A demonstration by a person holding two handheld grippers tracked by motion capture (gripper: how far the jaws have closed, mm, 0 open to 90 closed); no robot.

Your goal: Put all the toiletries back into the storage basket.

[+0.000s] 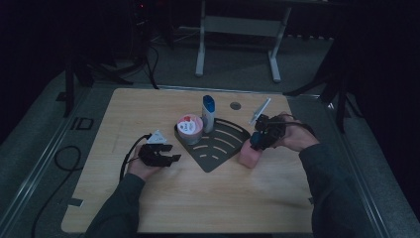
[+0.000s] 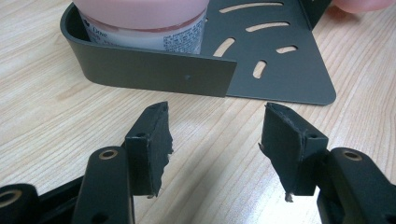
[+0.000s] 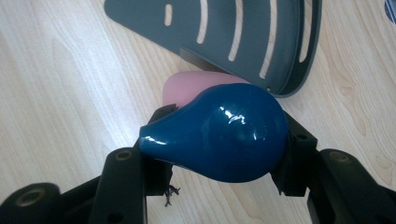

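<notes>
Held thing: pink bottle point(image 1: 248, 155) with a glossy dark-blue cap point(image 3: 219, 135), teardrop-shaped, narrowing to one side; body soft pink, rounded, mostly hidden behind the cap in the right gripper view.
Bottle place: on the wooden table point(image 1: 198, 198), just beside the right edge of the dark corner rack point(image 1: 218, 146), outside it; upright in the high view, cap on top.
Right gripper point(image 3: 217, 140): clamped on the blue cap, one black pad pressed to each side of it; held from above by the hand at the right of the high view.
Left gripper point(image 2: 215, 144): released, jaws standing apart with only bare table between them; pads torn and ragged at the edges; resting low, near the left rim of the rack, not touching it.
Rack: dark grey metal, quarter-round, slotted floor, low raised wall along the straight sides.
In the rack: round jar point(image 1: 189, 128) with a pink and white lid at the corner; tall white tube point(image 1: 208, 114) with a blue top standing just behind it.
</notes>
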